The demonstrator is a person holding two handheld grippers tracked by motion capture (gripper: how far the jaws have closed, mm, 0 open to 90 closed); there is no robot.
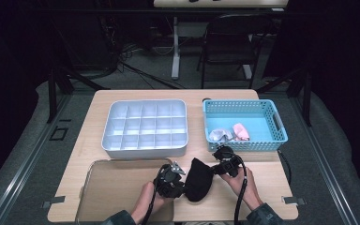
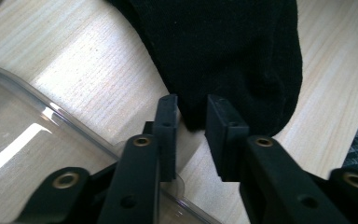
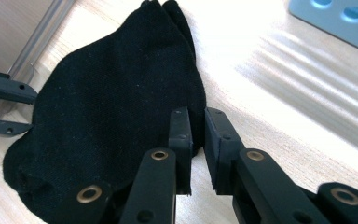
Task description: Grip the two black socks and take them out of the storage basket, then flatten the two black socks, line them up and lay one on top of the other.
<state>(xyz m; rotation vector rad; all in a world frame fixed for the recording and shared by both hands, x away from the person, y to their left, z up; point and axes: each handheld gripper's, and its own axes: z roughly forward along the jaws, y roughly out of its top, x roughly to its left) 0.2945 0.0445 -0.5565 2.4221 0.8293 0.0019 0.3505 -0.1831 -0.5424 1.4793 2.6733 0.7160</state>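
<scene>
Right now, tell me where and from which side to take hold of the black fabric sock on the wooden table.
Take the black fabric sock by its thin outer edges, one claw from each side. It lies flat, so only the rims offer a pinchable fold.

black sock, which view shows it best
The right gripper view: nearly the whole black sock lies flat on the table, right gripper pinching its edge. The left gripper view shows one end at the left gripper; the high view, a small dark shape.

Clear tray [image 1: 122,187] cut off at bottom edge; basket items [image 1: 227,134] (pale, pink) too small.
</scene>
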